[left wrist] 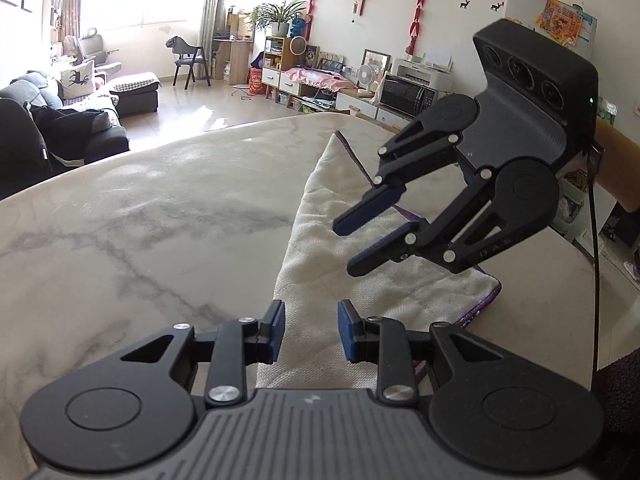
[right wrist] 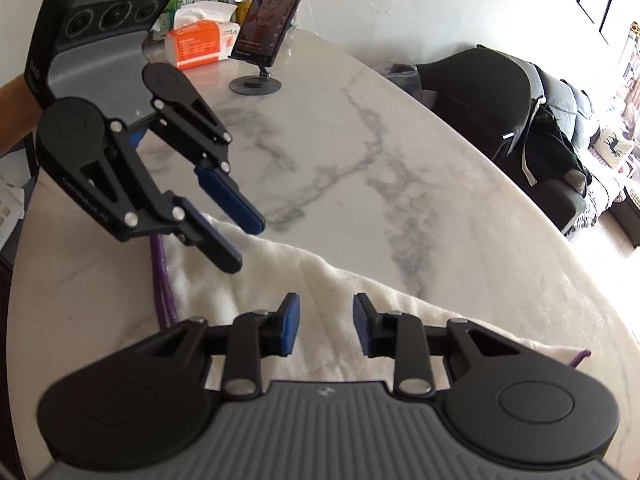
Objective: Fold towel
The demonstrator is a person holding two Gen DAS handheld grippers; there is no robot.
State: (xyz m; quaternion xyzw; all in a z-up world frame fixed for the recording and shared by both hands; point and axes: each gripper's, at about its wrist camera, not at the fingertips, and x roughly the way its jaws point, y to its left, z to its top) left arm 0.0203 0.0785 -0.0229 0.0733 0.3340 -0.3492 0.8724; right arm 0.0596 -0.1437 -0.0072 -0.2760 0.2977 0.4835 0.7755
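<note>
A white towel (left wrist: 320, 248) with a purple hem lies folded in a long strip on the marble table (left wrist: 160, 216). My left gripper (left wrist: 311, 330) is open and empty, just above the towel's near end. My right gripper (left wrist: 347, 246) hovers open and empty above the middle of the strip. In the right wrist view the towel (right wrist: 288, 276) lies under my open right gripper (right wrist: 326, 324), and my left gripper (right wrist: 250, 240) hangs open over the towel's left end beside the purple hem (right wrist: 162, 284).
A phone on a round stand (right wrist: 266, 24), an orange tissue box (right wrist: 200, 42) and a plant stand at the table's far end. A black chair (right wrist: 480, 100) is at the table's far edge. A black cable (left wrist: 594, 240) hangs at the right.
</note>
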